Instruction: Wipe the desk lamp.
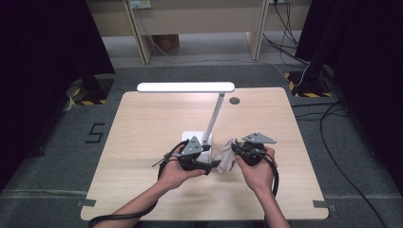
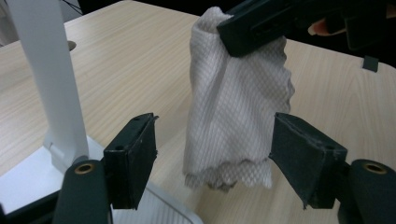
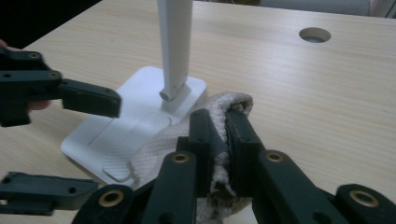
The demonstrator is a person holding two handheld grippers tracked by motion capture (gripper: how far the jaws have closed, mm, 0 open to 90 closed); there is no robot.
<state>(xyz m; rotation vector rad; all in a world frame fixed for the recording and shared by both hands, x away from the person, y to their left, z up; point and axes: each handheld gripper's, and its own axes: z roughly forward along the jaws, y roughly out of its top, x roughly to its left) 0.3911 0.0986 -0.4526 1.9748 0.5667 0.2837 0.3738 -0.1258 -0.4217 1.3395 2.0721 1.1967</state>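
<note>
While right tongs point(image 3: 219, 140) pinch the cloth point(image 2: 233, 112) aloft, left tongs point(image 2: 215, 158) gape around its hem — close low, squarely, clear of the lamp point(image 2: 46, 79).

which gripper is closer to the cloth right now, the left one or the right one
Right. The right gripper is shut on the cloth, pinching its top fold. The left gripper is open, with the hanging cloth between its jaws but touching neither pad.

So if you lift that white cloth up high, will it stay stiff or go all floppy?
Probably floppy: the white cloth hangs in soft folds below the right gripper. Likely light, as one pinch holds it. Its woven texture probably resists slipping.
</note>
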